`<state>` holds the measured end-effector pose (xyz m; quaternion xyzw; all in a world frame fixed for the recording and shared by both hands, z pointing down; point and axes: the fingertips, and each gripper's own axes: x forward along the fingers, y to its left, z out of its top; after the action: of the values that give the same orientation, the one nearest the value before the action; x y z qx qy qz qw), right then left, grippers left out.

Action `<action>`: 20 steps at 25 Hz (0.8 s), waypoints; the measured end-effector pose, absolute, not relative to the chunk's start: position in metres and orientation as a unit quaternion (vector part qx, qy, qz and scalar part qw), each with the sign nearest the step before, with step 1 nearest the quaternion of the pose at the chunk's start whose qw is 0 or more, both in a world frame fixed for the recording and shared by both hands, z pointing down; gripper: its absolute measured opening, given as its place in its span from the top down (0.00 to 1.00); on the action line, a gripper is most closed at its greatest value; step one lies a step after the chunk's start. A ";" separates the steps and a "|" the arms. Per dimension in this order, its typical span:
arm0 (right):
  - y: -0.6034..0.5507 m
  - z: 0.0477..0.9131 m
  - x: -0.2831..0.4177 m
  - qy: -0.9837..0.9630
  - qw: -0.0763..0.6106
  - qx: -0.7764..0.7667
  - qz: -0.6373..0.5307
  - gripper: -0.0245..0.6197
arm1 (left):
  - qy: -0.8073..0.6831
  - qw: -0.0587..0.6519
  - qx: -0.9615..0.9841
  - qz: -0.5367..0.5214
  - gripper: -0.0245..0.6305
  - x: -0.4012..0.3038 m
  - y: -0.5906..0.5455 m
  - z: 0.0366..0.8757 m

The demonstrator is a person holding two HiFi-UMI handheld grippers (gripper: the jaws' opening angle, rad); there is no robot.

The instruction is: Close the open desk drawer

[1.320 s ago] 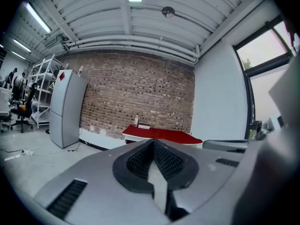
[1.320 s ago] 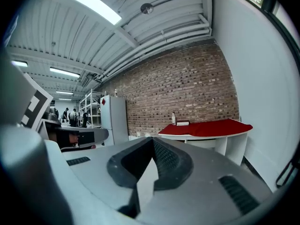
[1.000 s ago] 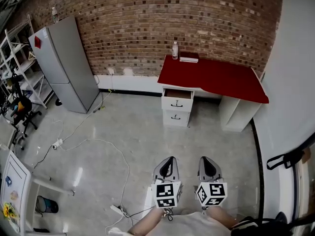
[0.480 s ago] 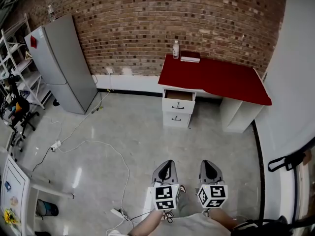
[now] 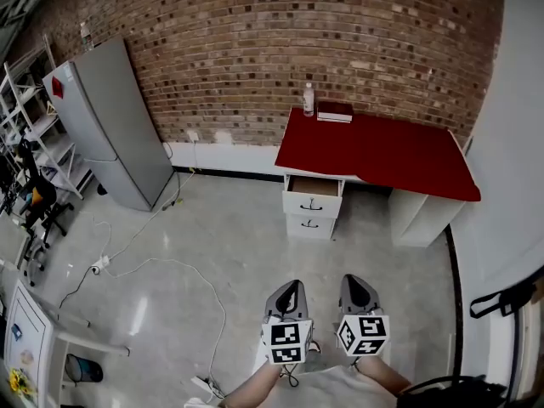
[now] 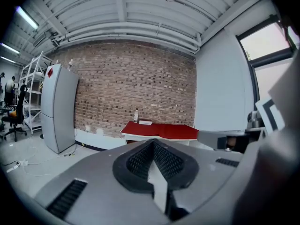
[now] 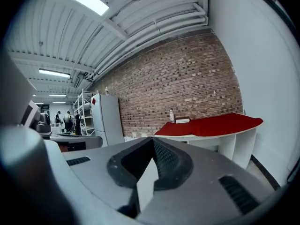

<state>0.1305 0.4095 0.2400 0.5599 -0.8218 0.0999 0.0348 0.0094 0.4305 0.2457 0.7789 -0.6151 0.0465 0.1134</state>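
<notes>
A white desk with a red top (image 5: 374, 147) stands against the brick wall. Its upper drawer (image 5: 313, 195) is pulled out a little; the lower drawer (image 5: 309, 224) sits flush. My left gripper (image 5: 291, 291) and right gripper (image 5: 354, 287) are held side by side low in the head view, well short of the desk, over bare floor. Both are shut with nothing between the jaws. The desk's red top (image 6: 161, 130) shows beyond the left jaws, and the same red top (image 7: 211, 124) lies beyond the right jaws.
A clear bottle (image 5: 308, 99) and a dark book (image 5: 334, 111) rest at the desk's back edge. A grey fridge (image 5: 110, 121) stands left by the wall. White cables (image 5: 161, 266) and a power strip (image 5: 204, 387) lie on the floor. Shelving (image 5: 21, 134) fills the far left.
The view has moved forward: the desk sits a little lower and larger in the head view. Both grippers keep their place in front of me, still shut.
</notes>
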 end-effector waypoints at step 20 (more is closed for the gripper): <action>0.271 0.248 0.162 -0.840 0.060 0.529 0.104 0.96 | -0.649 0.110 0.750 0.069 0.96 0.040 0.299 0.246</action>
<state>0.1620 0.2708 0.2482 0.5287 -0.8403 0.1042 0.0595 0.0398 0.2987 0.2463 0.7499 -0.6487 0.0690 0.1099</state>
